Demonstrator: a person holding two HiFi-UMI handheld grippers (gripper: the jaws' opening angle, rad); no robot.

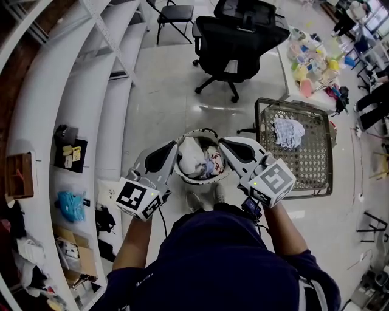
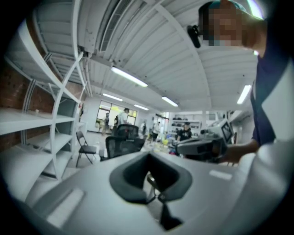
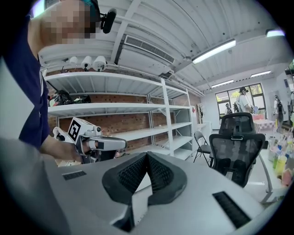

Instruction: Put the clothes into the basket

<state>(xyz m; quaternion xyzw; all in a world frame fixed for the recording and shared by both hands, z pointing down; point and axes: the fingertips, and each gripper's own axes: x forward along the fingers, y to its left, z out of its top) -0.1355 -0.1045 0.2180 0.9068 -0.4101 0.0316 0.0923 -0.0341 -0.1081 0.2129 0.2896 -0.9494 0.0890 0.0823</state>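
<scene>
A round basket [image 1: 189,135] holding white and patterned clothes [image 1: 193,159] hangs in front of me, above my shoes. In the head view my left gripper [image 1: 175,150] is at its left rim and my right gripper [image 1: 222,144] at its right rim. Both are shut on that rim. In the left gripper view the dark pads [image 2: 131,176] meet, with a thin wire of the basket [image 2: 155,188] pinched below them. The right gripper view shows its ribbed pads [image 3: 158,173] closed together over a white strip [image 3: 138,202]. A rectangular wire basket [image 1: 316,152] on the floor holds a white-blue cloth [image 1: 287,132].
White shelving [image 1: 79,115] with boxes and bags curves along the left. A black office chair [image 1: 237,42] and a folding chair [image 1: 176,13] stand ahead. A table with colourful items [image 1: 313,61] is at the far right. People stand far off in the room.
</scene>
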